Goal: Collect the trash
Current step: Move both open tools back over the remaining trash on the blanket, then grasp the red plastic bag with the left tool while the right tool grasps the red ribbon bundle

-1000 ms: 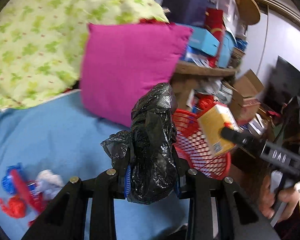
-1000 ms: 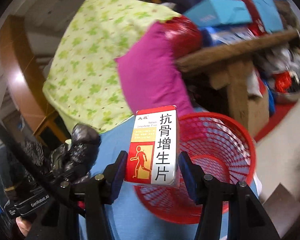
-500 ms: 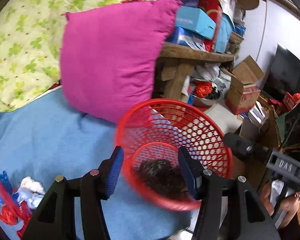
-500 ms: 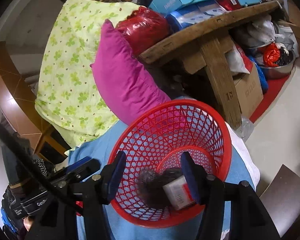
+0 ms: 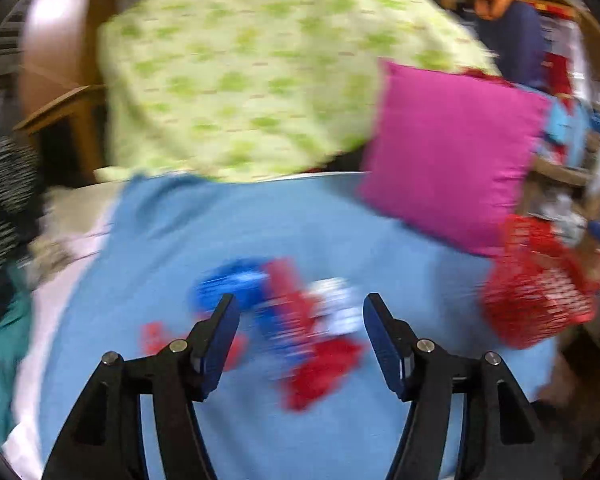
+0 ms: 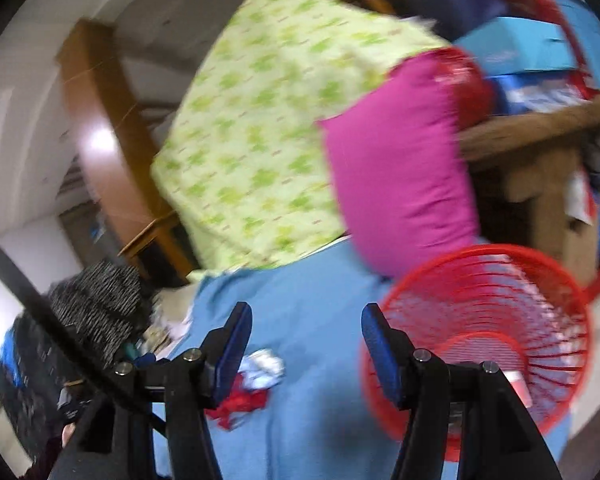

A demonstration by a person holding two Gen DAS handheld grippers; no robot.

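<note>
The left gripper [image 5: 298, 330] and the right gripper [image 6: 306, 340] both hold their blue-padded jaws wide apart, gripping nothing.

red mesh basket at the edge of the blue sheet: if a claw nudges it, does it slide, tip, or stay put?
Probably tips or skids easily. The red mesh basket is open plastic lattice, so likely light for its size. It sits on the soft blue sheet near the edge, leaning toward the camera, which suggests poor footing. Little shows inside it to weigh it down. The right claw is open beside it.
</note>
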